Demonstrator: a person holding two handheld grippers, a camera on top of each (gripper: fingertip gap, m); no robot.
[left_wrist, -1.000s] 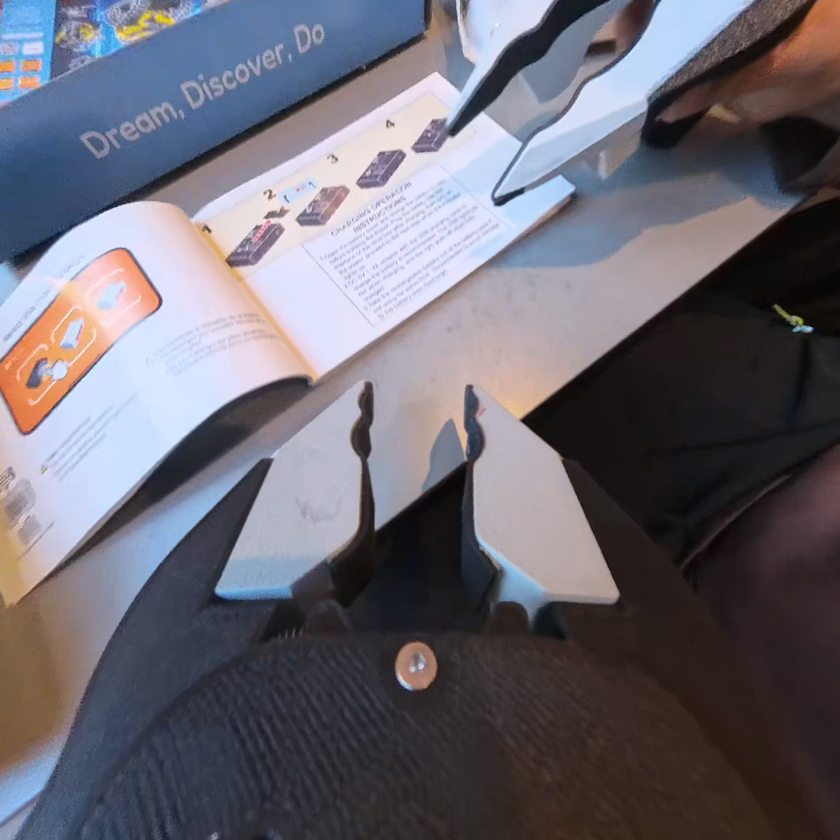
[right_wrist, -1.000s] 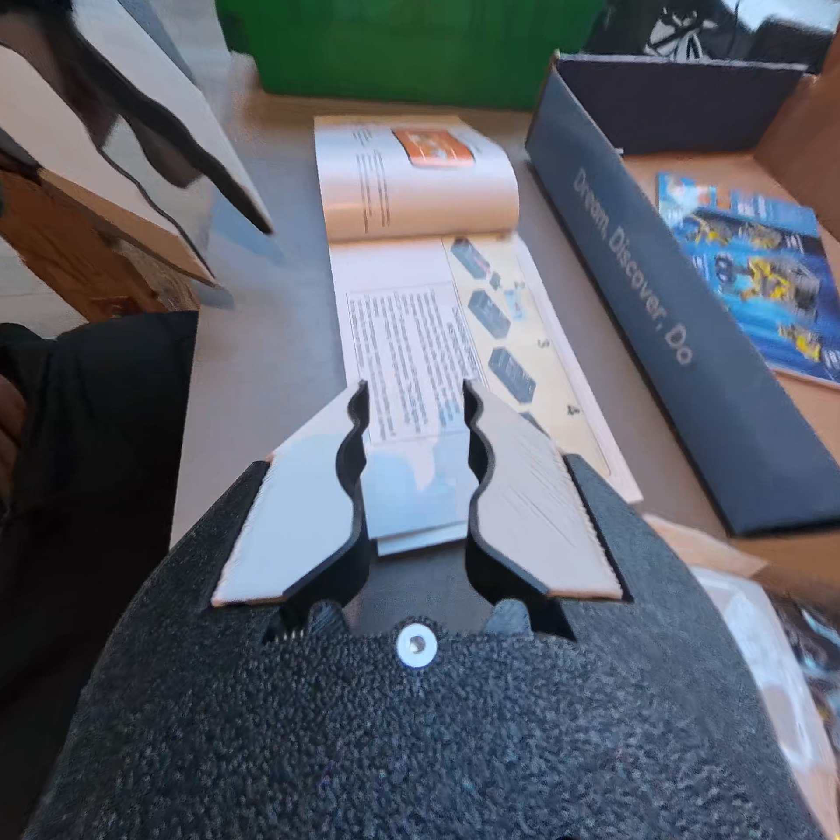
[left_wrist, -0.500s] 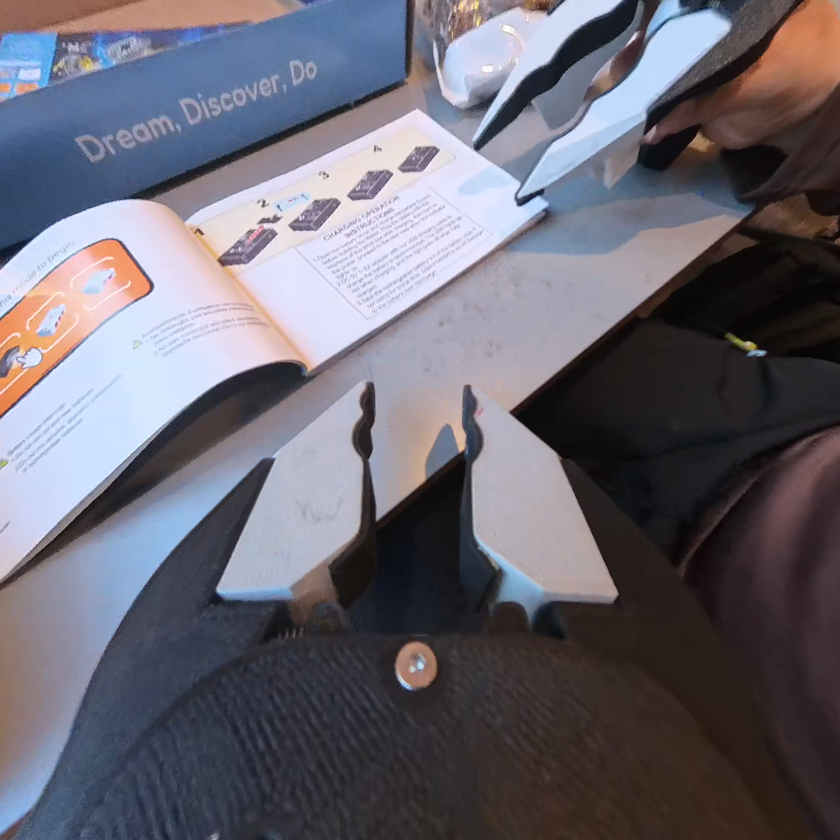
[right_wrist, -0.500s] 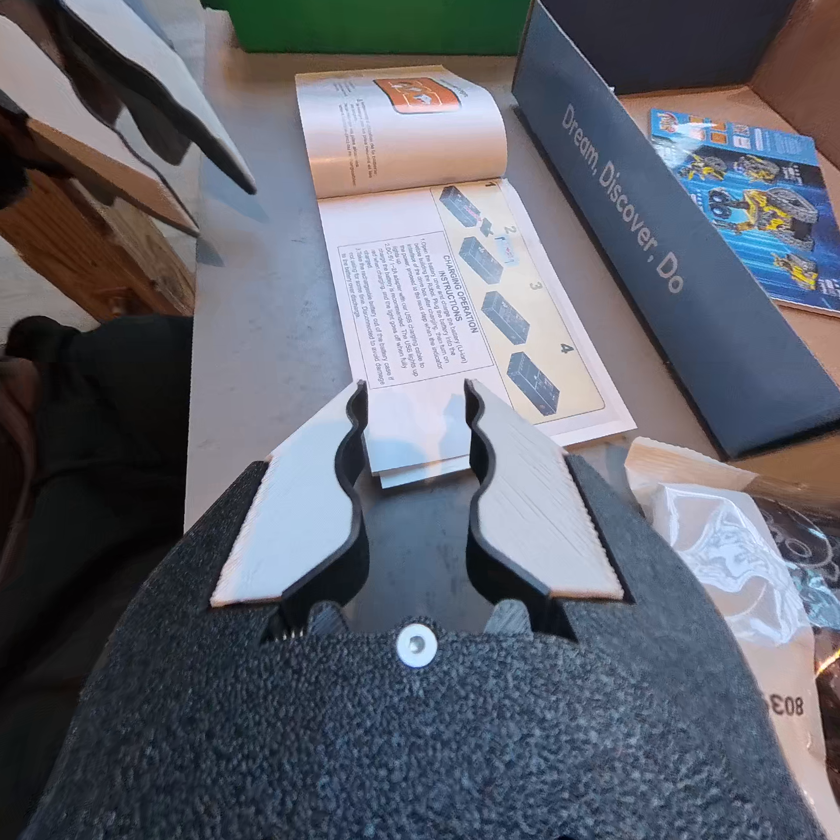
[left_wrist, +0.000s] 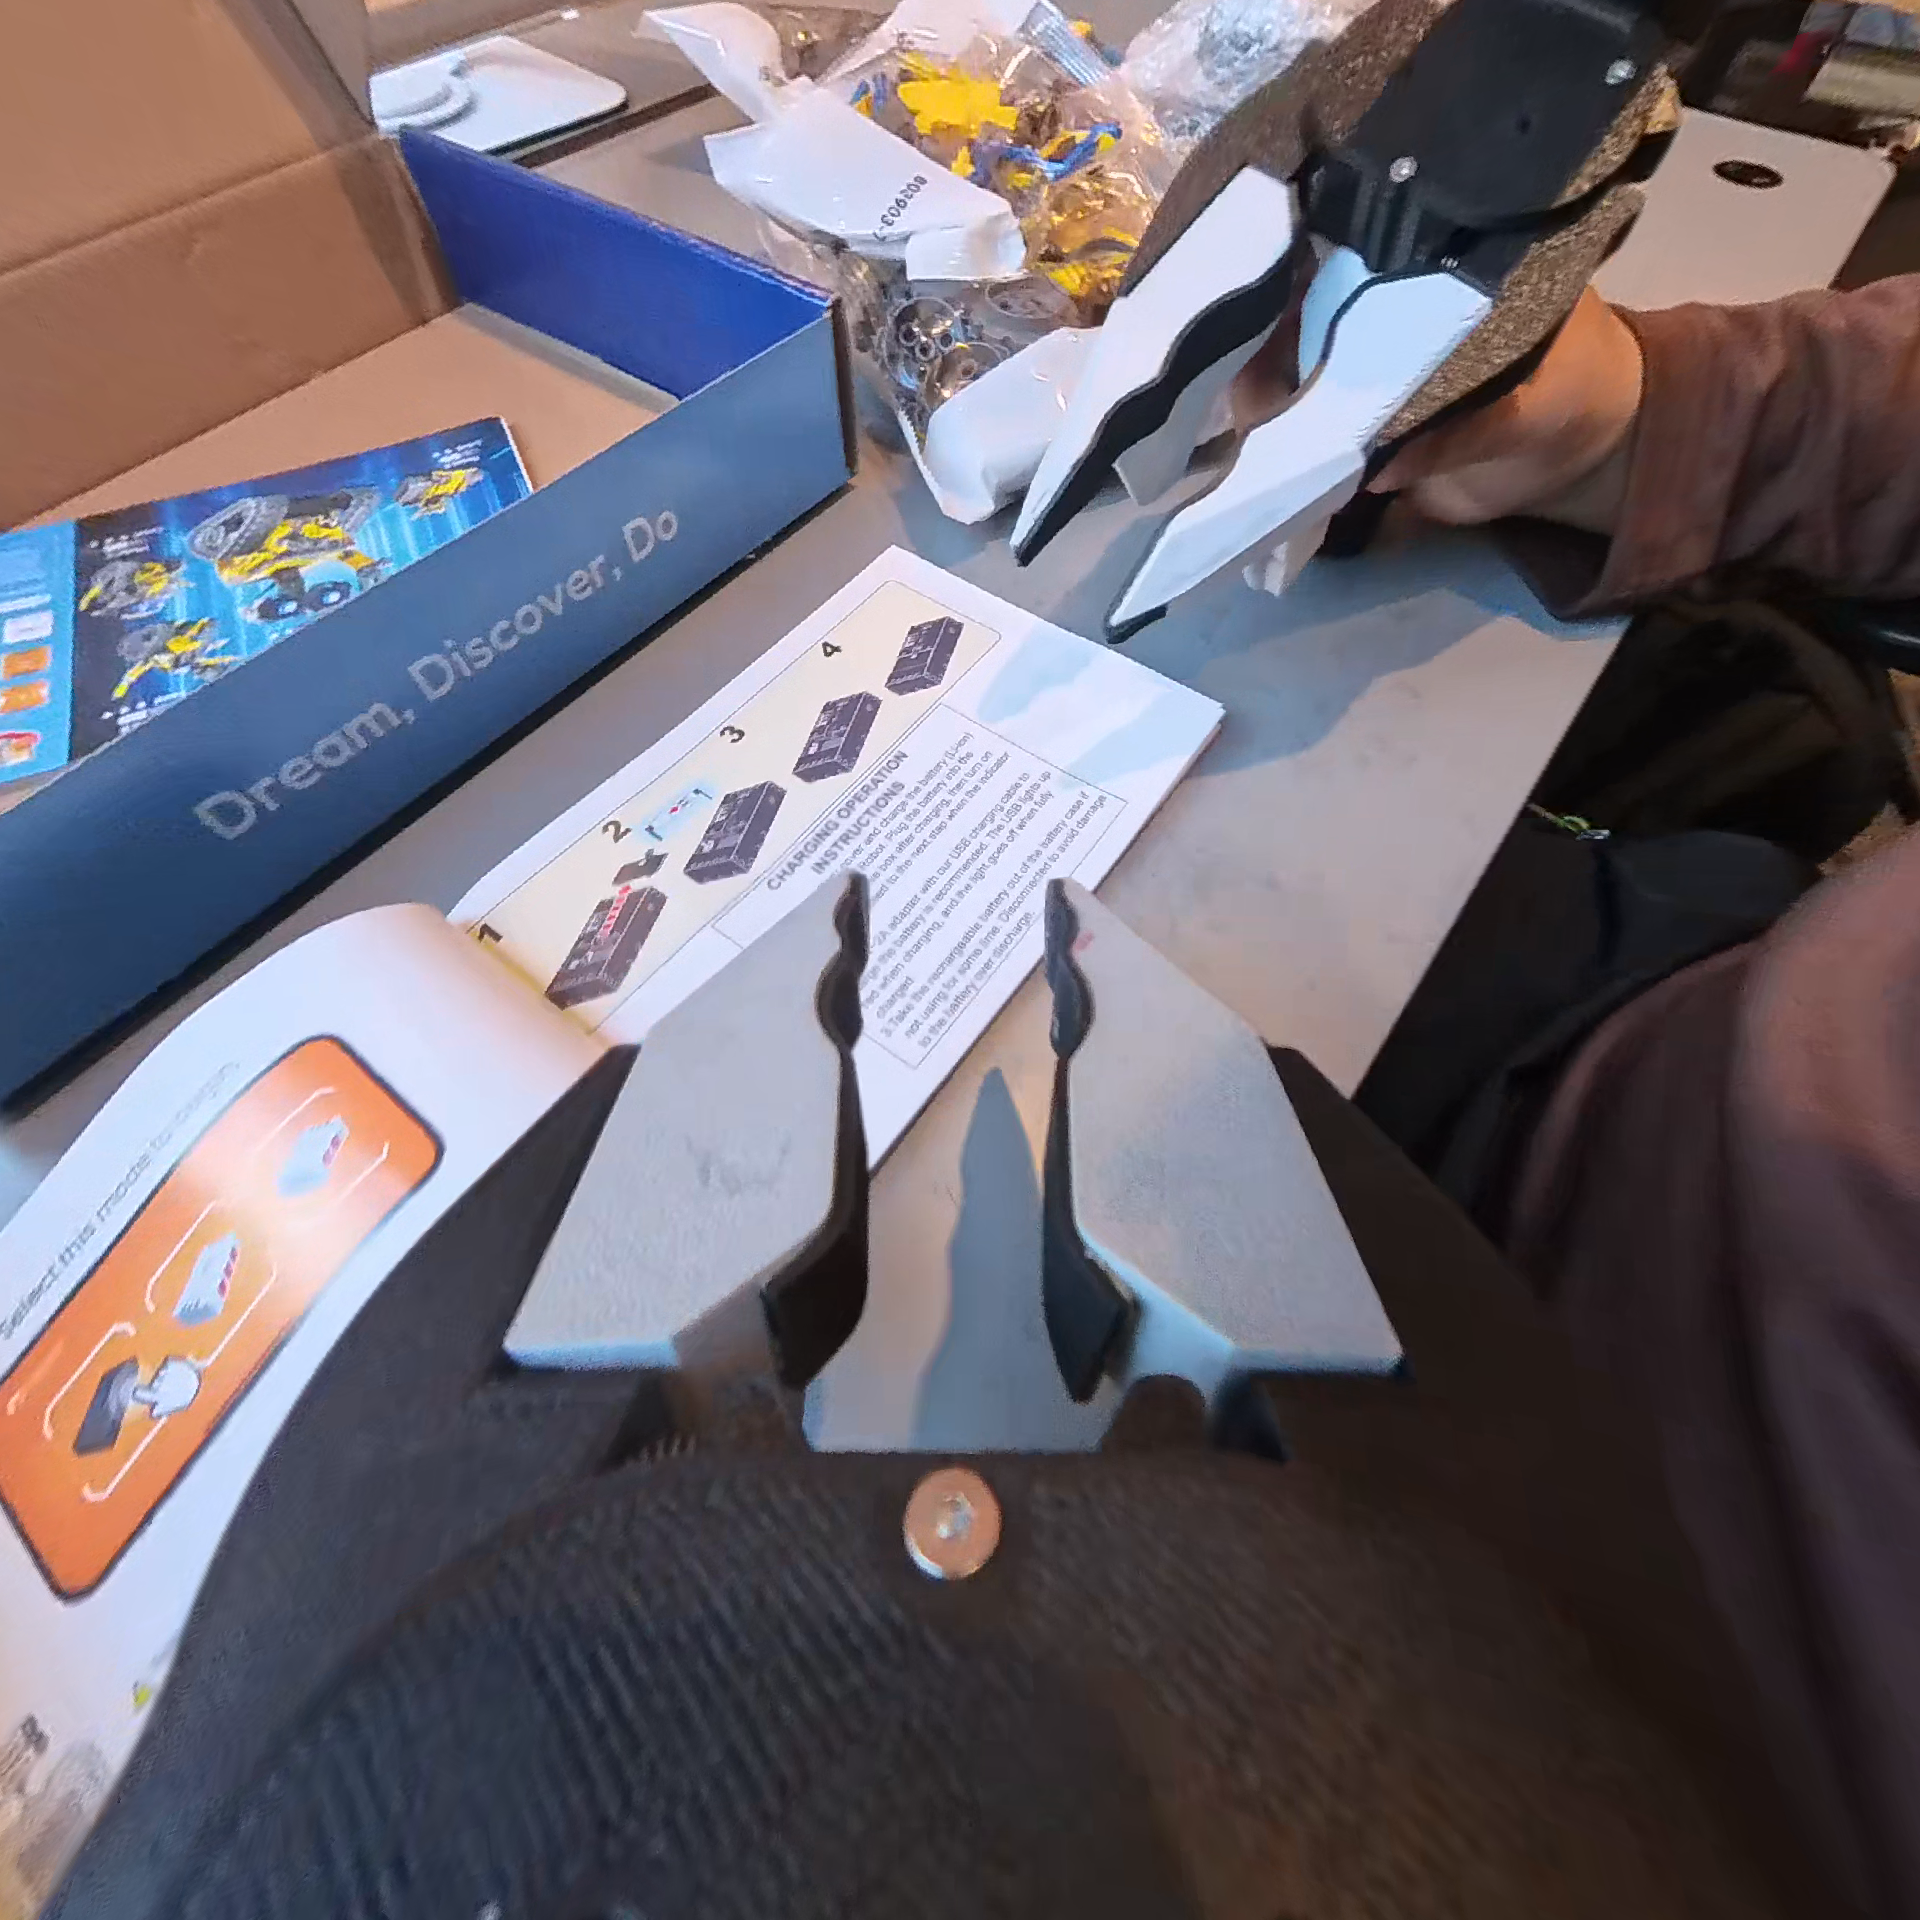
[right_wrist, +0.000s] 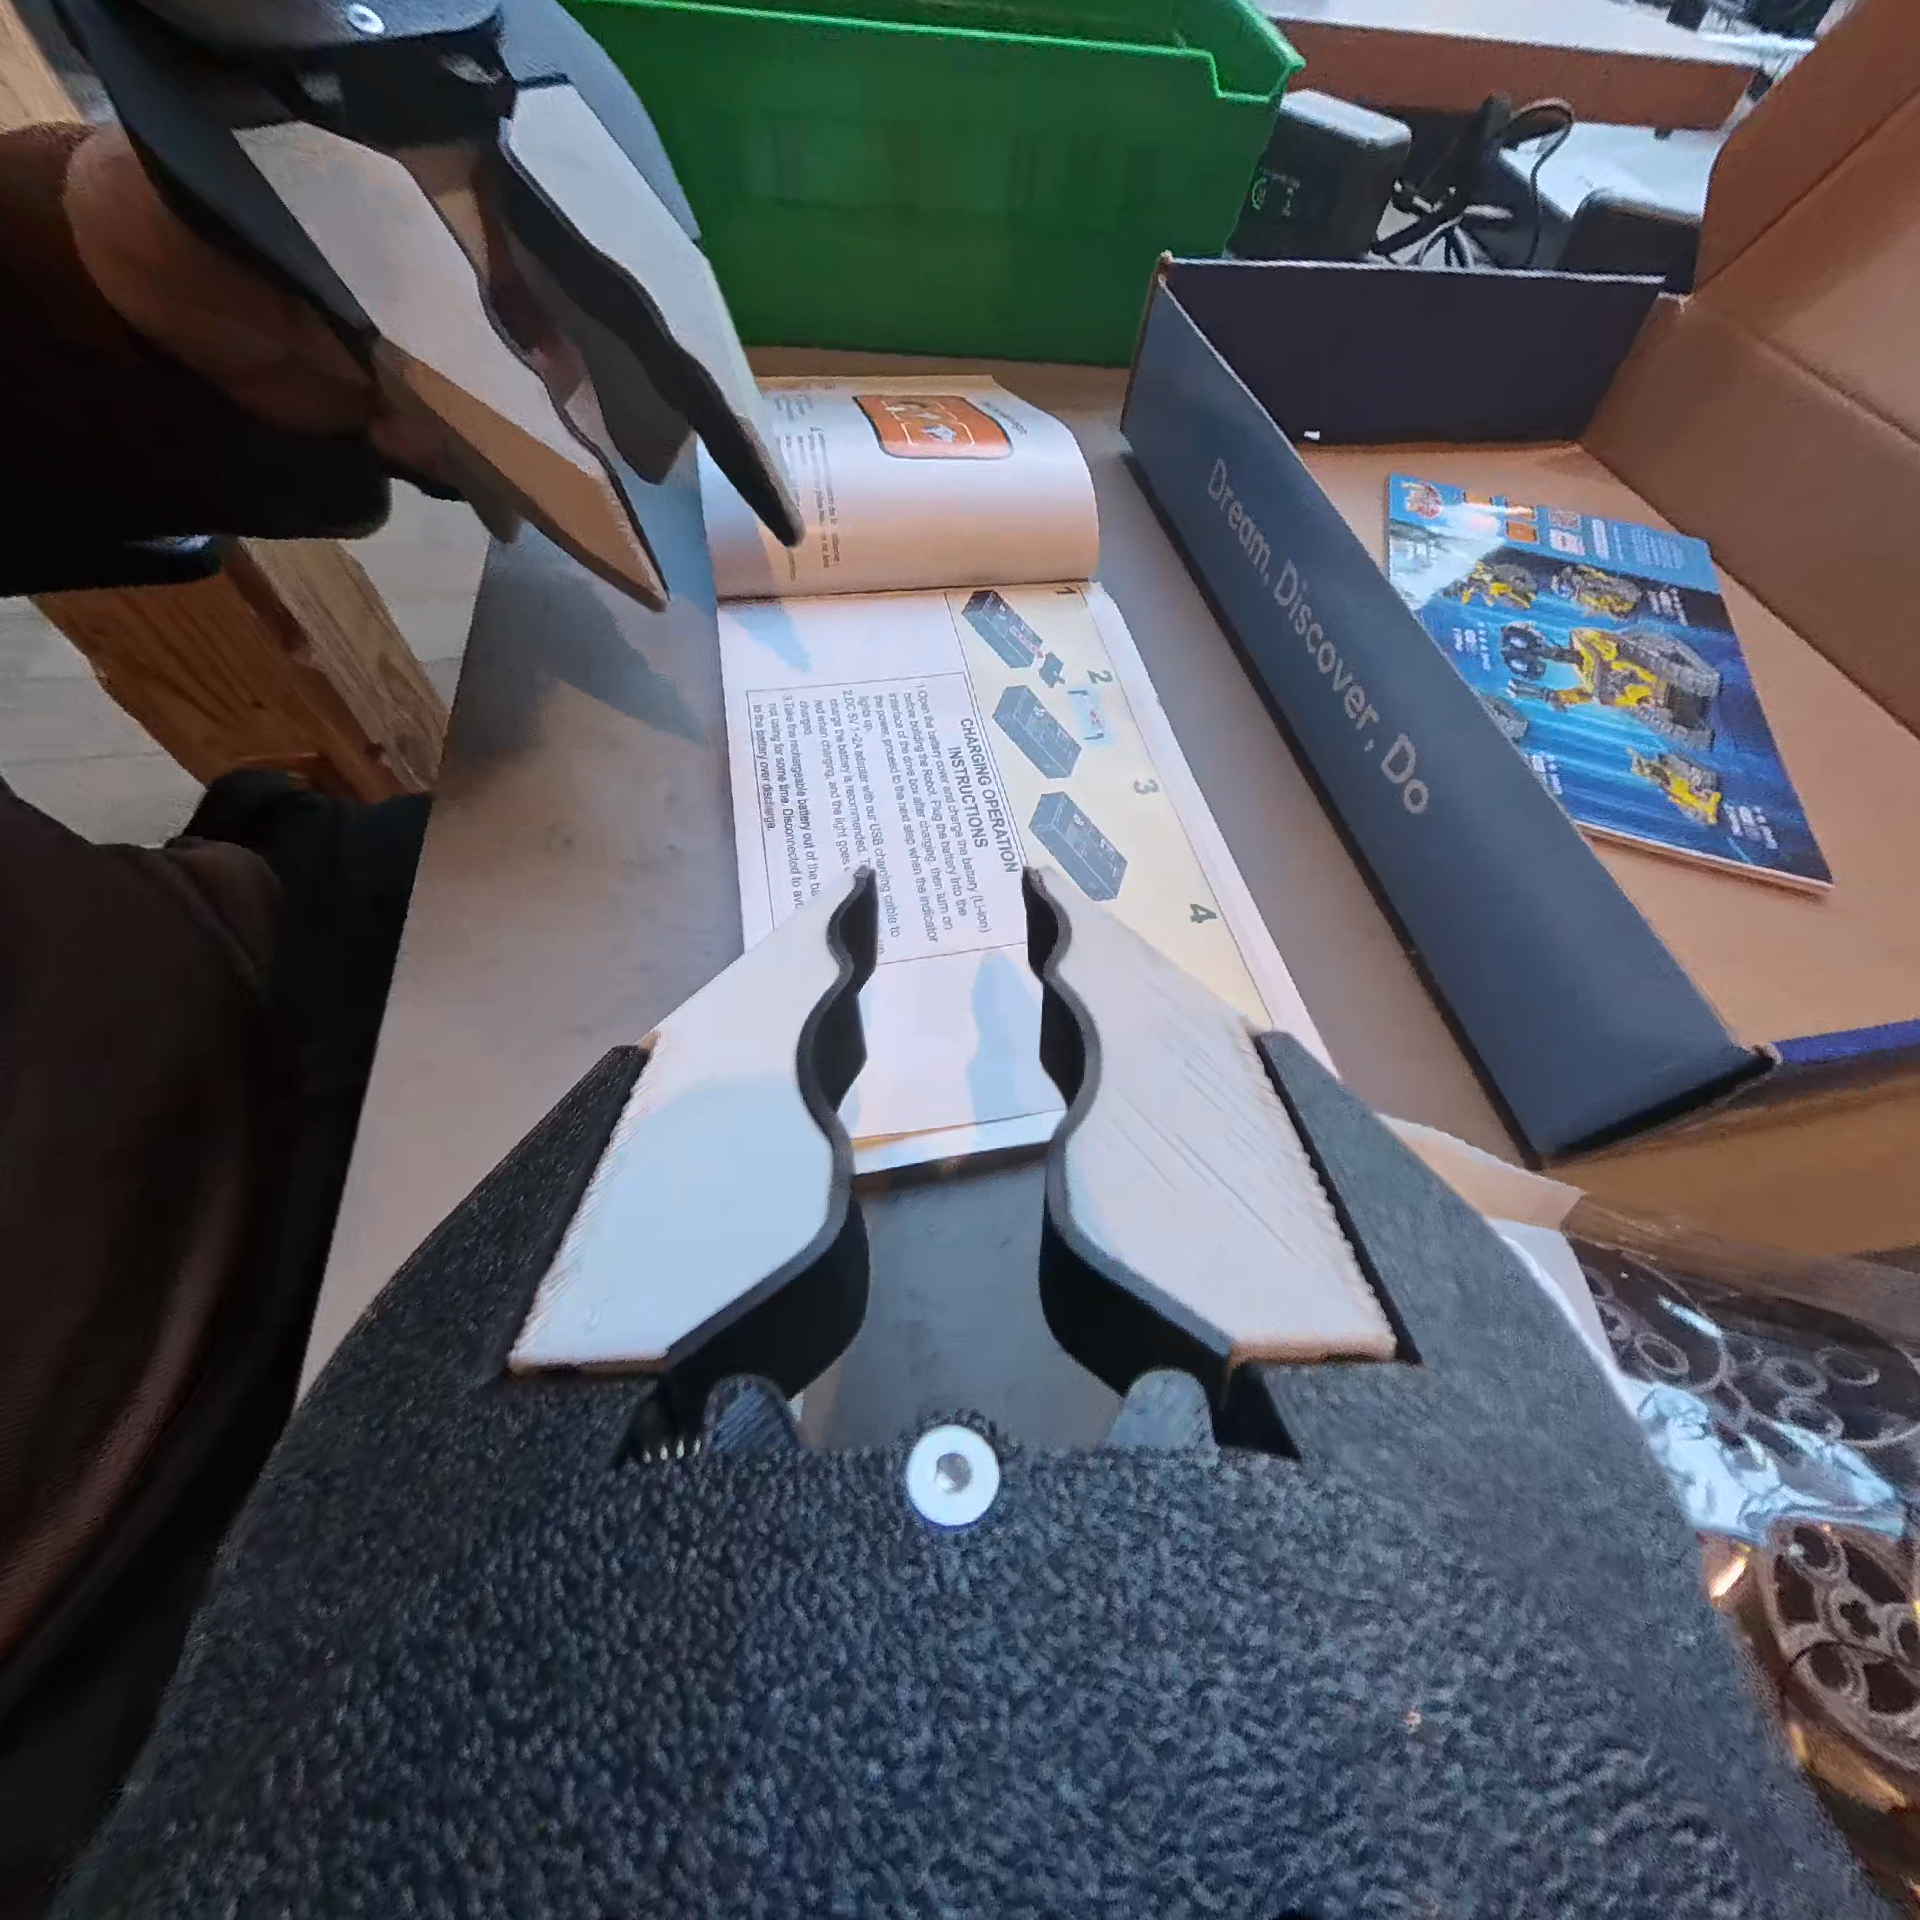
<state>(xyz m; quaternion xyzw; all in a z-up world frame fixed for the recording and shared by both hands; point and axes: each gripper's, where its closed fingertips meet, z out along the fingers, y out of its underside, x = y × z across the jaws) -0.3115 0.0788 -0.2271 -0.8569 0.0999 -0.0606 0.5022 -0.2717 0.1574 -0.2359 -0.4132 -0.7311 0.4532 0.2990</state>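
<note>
An open instruction booklet lies on the grey table. Its left page curls up and its right page lies flat. My left gripper is open and empty, hovering over the near edge of the flat page. My right gripper is open and empty, hovering over the other end of the same page. In the left wrist view the right gripper hangs just above the booklet's far corner. In the right wrist view the left gripper hangs above the booklet's spine. Neither gripper touches the paper.
A dark blue cardboard box stands open beside the booklet, with a colourful leaflet inside. Clear bags of small parts lie past the booklet. A green bin stands at the table's far end. The person's lap borders the table edge. Across from one pair of fingers to the other is roughly 10 centimeters.
My left gripper has moved from the bare table by the front edge to over the flat page. My right gripper has lifted off the booklet's corner. Both stay open.
</note>
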